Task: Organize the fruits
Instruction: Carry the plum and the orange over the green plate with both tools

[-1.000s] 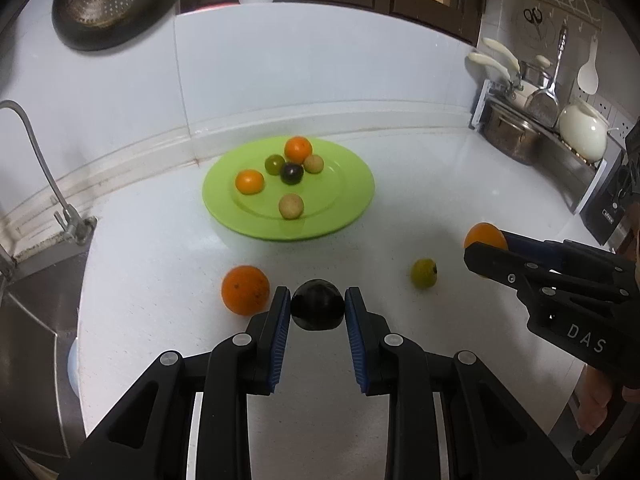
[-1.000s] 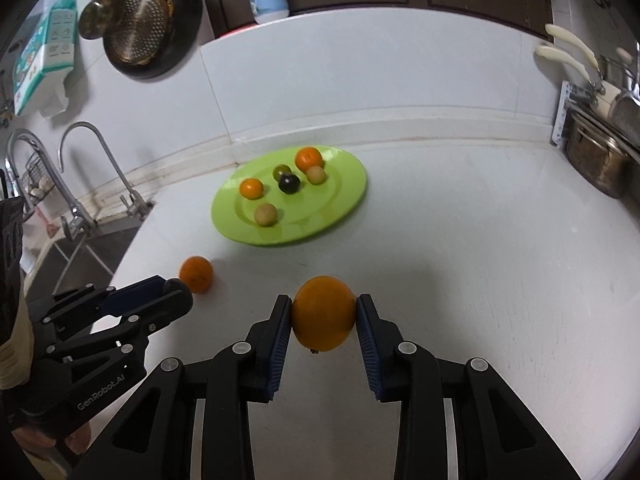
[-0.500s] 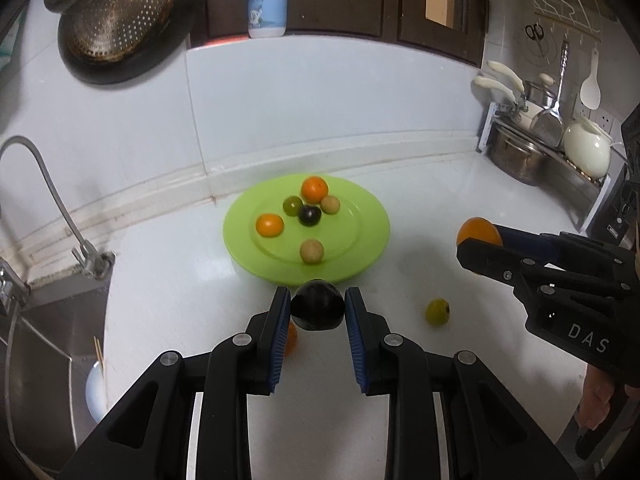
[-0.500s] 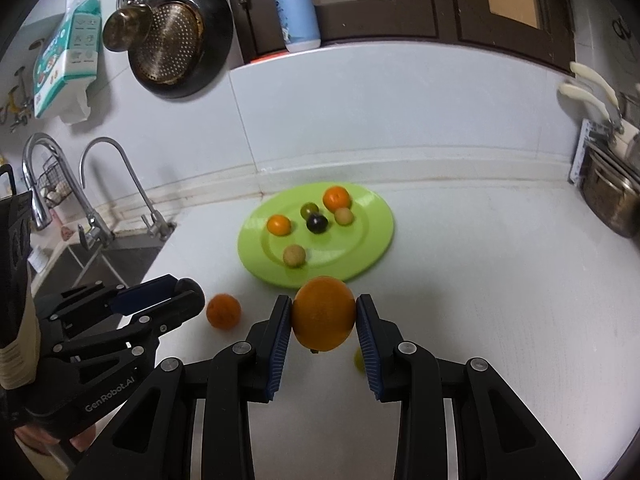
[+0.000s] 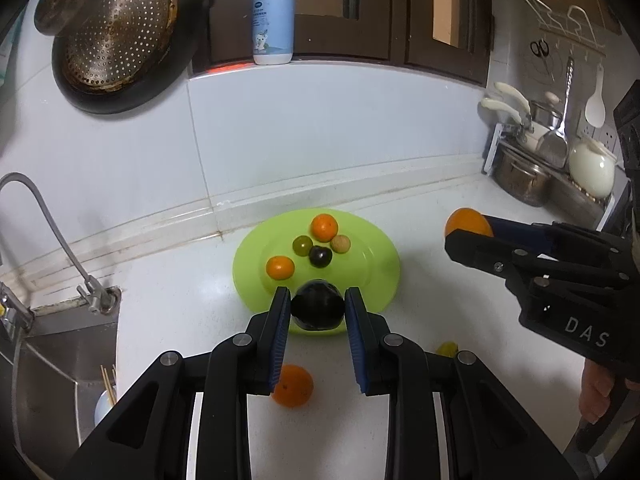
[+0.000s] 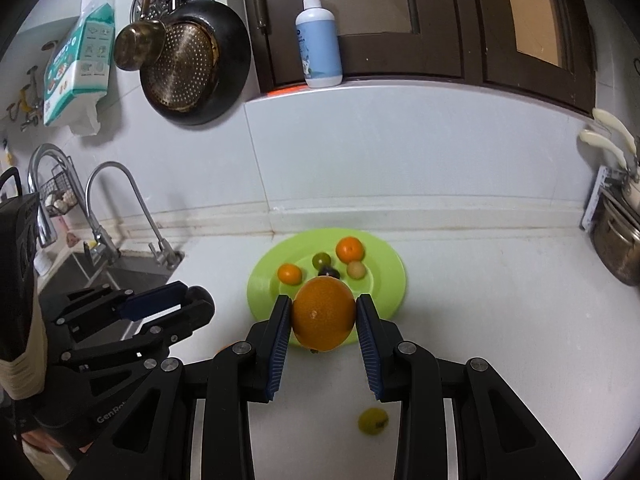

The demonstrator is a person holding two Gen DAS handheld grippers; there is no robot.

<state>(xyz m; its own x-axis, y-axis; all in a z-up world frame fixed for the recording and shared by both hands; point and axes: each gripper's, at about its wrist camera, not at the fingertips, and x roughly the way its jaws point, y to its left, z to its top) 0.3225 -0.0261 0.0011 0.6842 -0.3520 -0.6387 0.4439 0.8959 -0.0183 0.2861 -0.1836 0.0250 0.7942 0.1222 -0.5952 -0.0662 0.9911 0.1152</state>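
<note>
My left gripper (image 5: 318, 312) is shut on a dark round fruit (image 5: 318, 311), held in the air just before the near rim of the green plate (image 5: 380, 264). My right gripper (image 6: 324, 318) is shut on a large orange (image 6: 323, 316), also raised in front of the plate (image 6: 390, 272). The plate carries several small fruits: two oranges, a green one, a dark one and a beige one. On the white counter below lie a loose orange (image 5: 293, 385) and a small yellow-green fruit (image 6: 373, 421). In the left wrist view the right gripper (image 5: 468, 232) shows at the right with its orange.
A sink (image 6: 92, 276) with taps lies to the left. Pots and utensils on a rack (image 5: 532, 172) crowd the right corner. A strainer pan (image 5: 116, 40) hangs on the wall, and a soap bottle (image 5: 273, 16) stands on the ledge.
Both grippers have risen with their fruits and come closer to the plate. The loose orange and the yellow-green fruit now sit lower in view, beneath the fingers.
</note>
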